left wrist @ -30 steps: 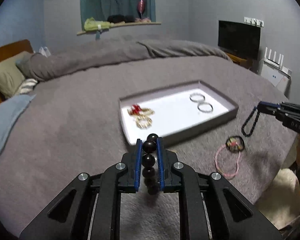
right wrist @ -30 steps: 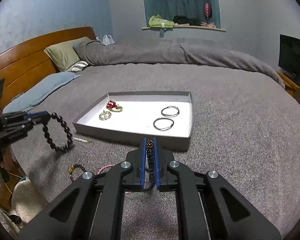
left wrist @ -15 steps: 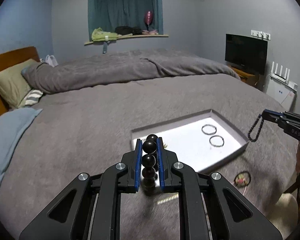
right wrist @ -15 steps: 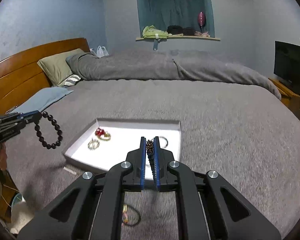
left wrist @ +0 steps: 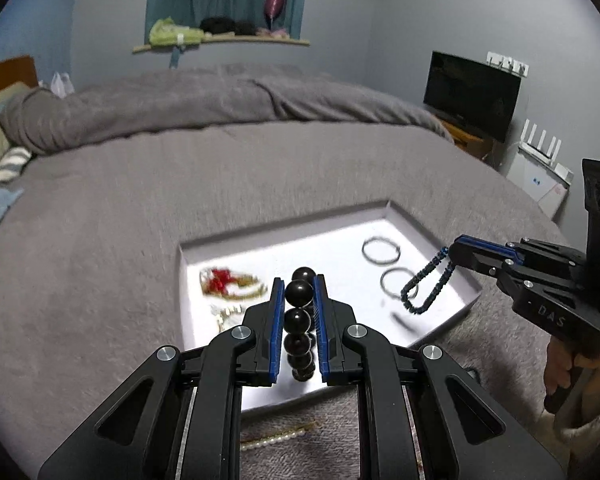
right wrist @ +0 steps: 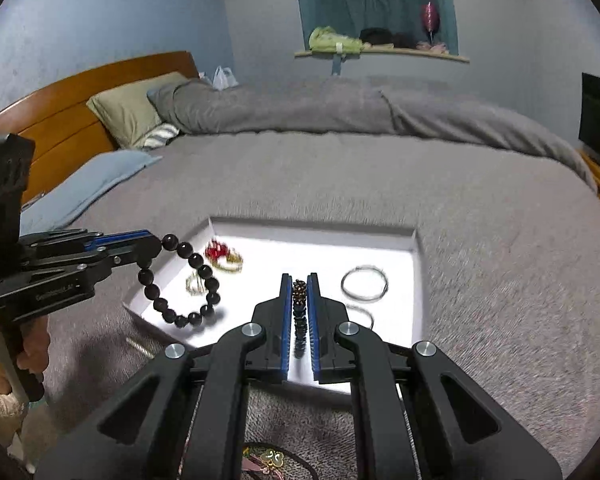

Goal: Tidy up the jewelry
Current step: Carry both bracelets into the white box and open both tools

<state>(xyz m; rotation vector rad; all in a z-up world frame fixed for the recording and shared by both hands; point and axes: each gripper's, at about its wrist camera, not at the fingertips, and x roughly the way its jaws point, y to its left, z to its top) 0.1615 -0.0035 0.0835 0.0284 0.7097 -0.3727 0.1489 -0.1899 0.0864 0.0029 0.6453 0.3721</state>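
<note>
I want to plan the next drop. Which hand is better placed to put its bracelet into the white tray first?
Probably the left. Its tongs hold the large dark bead bracelet over an open patch of the white tray, while the right tongs dangle the small bead bracelet above the two silver rings.

Glossy dark beads [left wrist: 298, 293], shiny metal bangles [right wrist: 365, 282], fuzzy grey blanket [right wrist: 500, 280].

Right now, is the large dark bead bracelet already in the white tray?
No. The large dark bead bracelet hangs from the shut left gripper above the white tray.
</note>
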